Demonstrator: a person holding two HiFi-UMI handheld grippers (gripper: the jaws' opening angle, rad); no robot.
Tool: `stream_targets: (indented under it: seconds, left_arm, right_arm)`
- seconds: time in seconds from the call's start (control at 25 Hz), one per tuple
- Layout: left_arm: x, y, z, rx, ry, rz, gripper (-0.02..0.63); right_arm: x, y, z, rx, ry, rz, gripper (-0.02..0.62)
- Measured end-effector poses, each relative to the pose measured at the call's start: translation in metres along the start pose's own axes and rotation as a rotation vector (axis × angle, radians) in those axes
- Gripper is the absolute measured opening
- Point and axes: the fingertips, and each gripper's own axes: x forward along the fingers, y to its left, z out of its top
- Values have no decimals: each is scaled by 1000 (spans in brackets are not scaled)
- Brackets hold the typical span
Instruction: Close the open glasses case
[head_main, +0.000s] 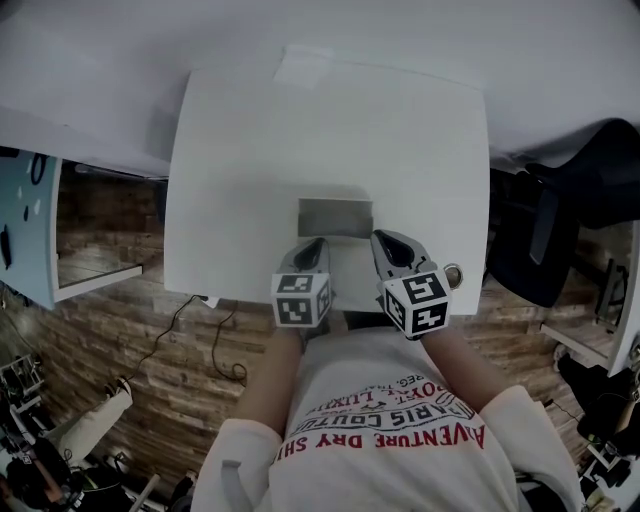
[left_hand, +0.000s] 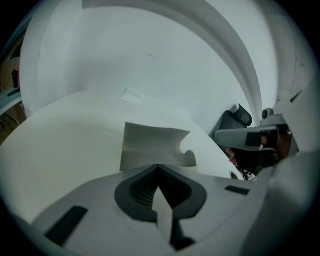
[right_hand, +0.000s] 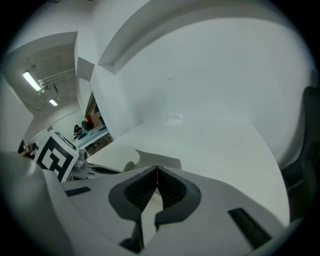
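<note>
Your left gripper (left_hand: 158, 168) and right gripper (right_hand: 157, 169) hold nothing, fingers pressed together. The glasses case (head_main: 335, 217), centre frame, looks light and stiff: push the raised lid's edge.

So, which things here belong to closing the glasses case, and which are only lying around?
For the job:
glasses case
left hand-held gripper
right hand-held gripper
table

Lying about:
paper scrap
office chair
</note>
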Motion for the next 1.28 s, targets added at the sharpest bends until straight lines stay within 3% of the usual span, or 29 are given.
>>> stream_targets:
  seconds: [0.24,0.52,0.72,1.28]
  left_arm:
    - [7,5,-2,23,23,31,-3]
    - [7,11,-3,5,22,19,-3]
    - [7,7,-2,-17,18,-2,-3]
    - [6,4,-2,-33,15,-27,-3]
  right_arm:
    - [6,-6,3,-4,14,8,12]
    - [28,-14,28,-116,7,-13,12]
    - [47,-27,31,-197,61,-29,12]
    - [56,-22,-6,-162,165,-11,12]
